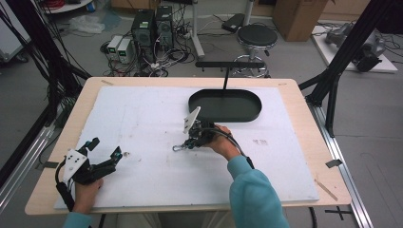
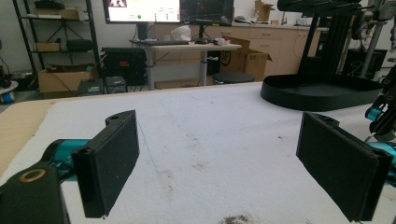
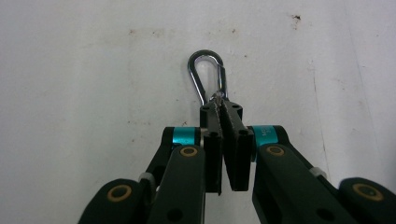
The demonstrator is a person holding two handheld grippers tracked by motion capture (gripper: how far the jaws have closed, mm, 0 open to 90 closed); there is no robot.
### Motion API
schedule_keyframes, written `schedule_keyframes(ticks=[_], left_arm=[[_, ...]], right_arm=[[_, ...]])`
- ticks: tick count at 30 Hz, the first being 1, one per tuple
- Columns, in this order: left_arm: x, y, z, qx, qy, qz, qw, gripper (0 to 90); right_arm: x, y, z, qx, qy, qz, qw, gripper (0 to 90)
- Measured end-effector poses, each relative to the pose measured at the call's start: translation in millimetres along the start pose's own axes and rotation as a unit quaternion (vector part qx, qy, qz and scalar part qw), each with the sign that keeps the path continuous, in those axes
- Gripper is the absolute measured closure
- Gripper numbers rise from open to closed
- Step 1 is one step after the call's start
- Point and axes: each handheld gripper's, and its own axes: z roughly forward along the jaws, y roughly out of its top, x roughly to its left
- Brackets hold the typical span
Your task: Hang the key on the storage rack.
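Observation:
A small silver carabiner [image 3: 208, 74] lies on the white mat, its lower end pinched between the jaws of my right gripper [image 3: 219, 105], which is shut on it. From above, the same carabiner [image 1: 178, 147] pokes out leftward from the right gripper [image 1: 186, 145] near the mat's middle, just in front of the black oval tray [image 1: 225, 105]. My left gripper [image 1: 104, 148] rests at the front left of the mat, its jaws wide open and empty; its pads [image 2: 112, 163] frame bare mat.
The white mat [image 1: 157, 118] covers most of the wooden table. A tiny light object [image 1: 126, 154] lies just right of the left gripper. A black stand post [image 1: 227, 76] rises behind the tray. Computers, cables and a stool sit on the floor beyond the far edge.

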Motion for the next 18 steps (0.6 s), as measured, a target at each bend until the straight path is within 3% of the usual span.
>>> schedule_keyframes(ticks=[10, 11, 15, 16, 18], left_arm=[[0.1, 0.0, 0.1, 0.000, 0.000, -0.001, 1.0000, 13.6], [0.1, 0.1, 0.1, 0.000, 0.000, -0.001, 1.0000, 13.6], [-0.1, 0.0, 0.2, 0.000, 0.000, -0.002, 1.0000, 13.6], [0.0, 0.0, 0.3, 0.000, 0.000, -0.002, 1.0000, 13.6], [0.3, 0.1, 0.4, 0.000, 0.000, -0.002, 1.0000, 13.6]], right_arm=[[-1.5, -0.2, -3.6, -0.009, 0.006, 0.027, 0.9996, 89.3], [-2.9, -0.3, -7.0, -0.021, 0.006, 0.041, 0.9989, 89.4], [-5.3, -1.7, -11.4, -0.041, 0.012, 0.063, 0.9971, 89.4], [-6.7, -3.0, -14.2, -0.051, 0.021, 0.082, 0.9951, 89.4], [-8.1, -4.0, -20.7, -0.070, 0.023, 0.092, 0.9930, 89.4]])
